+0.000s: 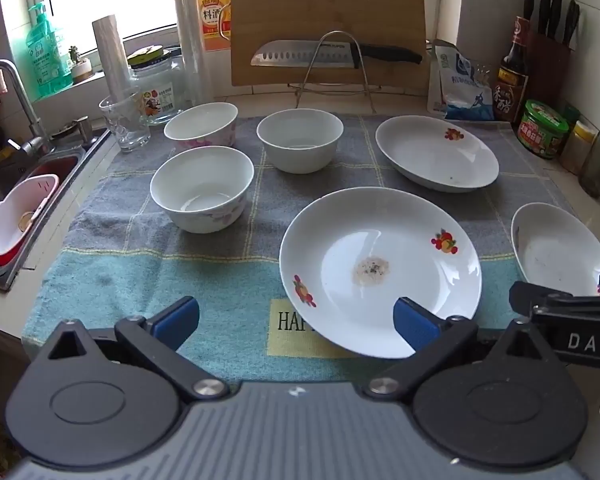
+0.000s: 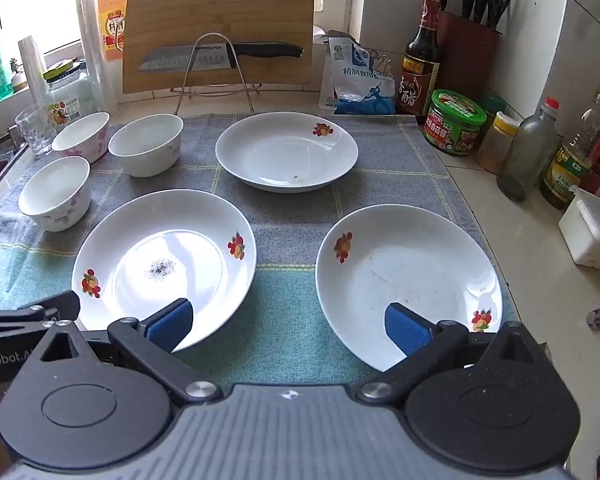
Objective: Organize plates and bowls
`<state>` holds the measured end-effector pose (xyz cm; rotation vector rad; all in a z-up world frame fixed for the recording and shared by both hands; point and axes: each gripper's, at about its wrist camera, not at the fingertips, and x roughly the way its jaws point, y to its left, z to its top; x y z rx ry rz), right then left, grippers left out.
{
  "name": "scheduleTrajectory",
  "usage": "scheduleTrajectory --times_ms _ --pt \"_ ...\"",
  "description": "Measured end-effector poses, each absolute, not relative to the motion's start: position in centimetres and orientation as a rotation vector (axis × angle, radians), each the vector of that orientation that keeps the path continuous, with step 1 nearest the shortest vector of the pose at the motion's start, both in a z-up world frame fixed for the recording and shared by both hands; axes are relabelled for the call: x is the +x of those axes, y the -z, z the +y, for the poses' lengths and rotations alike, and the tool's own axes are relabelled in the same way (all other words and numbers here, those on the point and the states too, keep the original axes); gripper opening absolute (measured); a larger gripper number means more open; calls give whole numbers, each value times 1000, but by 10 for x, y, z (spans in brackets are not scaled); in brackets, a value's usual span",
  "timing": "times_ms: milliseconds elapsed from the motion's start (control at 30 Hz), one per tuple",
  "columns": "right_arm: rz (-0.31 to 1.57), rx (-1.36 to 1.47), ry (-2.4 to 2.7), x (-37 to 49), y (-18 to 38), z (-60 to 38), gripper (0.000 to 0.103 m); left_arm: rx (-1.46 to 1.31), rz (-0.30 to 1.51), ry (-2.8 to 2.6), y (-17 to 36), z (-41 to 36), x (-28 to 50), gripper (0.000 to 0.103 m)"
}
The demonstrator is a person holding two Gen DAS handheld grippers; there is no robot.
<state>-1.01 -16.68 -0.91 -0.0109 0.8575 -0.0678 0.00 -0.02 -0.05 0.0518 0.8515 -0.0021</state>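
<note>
A grey and teal checked cloth (image 1: 148, 248) covers the tiled surface (image 2: 532, 272) and carries all the dishes. Three white shallow plates with red fruit prints lie on it: the soiled middle plate (image 1: 380, 268) near the cloth's front edge, the right plate (image 2: 408, 280) beside it at the cloth's right edge, and the far plate (image 2: 286, 152) toward the cloth's back edge. Three white china bowls stand upright on the cloth's left part, apart from each other: the near bowl (image 1: 202, 190), the back-left bowl (image 1: 202, 124) and the plain back bowl (image 1: 300, 140).

The left claw (image 1: 296, 320) is spread wide and holds nothing, its right blue pad over the middle plate's near rim. The right claw (image 2: 288, 326) is also wide and empty, one pad over the middle plate's rim, the other over the right plate's rim; contact cannot be told.
</note>
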Motion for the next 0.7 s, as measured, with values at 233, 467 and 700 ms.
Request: scheduleTrajectory --times_ms 233,467,700 --pt "880 -22 60 -8 3 -159 103 60 842 -12 -2 0 -1 102" --pt "853 -20 51 -13 2 -159 103 61 843 -13 -4 3 -3 102" --pt "848 -24 52 -13 1 -158 103 62 841 -12 -5 3 -3 102"
